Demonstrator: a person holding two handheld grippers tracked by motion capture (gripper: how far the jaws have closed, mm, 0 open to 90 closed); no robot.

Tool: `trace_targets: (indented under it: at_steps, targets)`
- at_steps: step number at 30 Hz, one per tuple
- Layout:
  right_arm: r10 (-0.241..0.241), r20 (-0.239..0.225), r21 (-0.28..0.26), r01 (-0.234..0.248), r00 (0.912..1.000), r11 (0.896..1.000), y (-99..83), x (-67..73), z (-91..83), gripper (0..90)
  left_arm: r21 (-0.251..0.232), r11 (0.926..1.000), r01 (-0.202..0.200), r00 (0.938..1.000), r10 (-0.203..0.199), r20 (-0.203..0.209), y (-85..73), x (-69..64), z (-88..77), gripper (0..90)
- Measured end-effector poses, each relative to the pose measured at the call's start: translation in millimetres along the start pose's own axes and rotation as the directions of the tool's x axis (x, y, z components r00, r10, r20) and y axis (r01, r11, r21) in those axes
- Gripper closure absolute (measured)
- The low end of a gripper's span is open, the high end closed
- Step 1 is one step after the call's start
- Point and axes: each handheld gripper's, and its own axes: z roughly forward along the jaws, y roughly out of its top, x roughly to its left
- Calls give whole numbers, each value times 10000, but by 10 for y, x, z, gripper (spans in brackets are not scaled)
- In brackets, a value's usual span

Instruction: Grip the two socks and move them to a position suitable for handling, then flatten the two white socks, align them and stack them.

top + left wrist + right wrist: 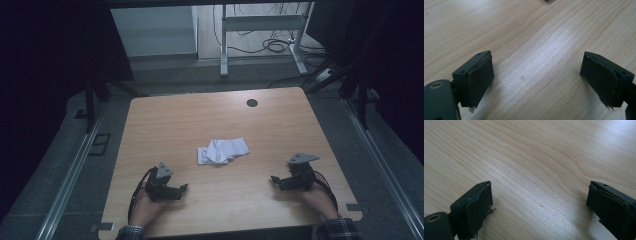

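White crumpled cloth [223,151] lies at table [165,120] centre, untouched. Left gripper [181,190] at 7 o'clock from cloth, jaws wide apart, nothing between. Right gripper [276,180] at 4 o'clock, jaws also wide apart, nothing held. Dark round hole [252,103] at 1 o'clock, well apart.

Left gripper [183,188] held low, jaws spread wide, right gripper [274,179] likewise, both pointed inward, nothing gripped.
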Motion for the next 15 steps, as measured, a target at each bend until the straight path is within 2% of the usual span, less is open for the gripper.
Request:
trace_targets:
  at_steps: [15]
  targets:
    - [-74,-59,-5,74,10000,10000,3,-1,3,58,-6,10000,49,10000,-49,-35,-2,-5,-2,116]
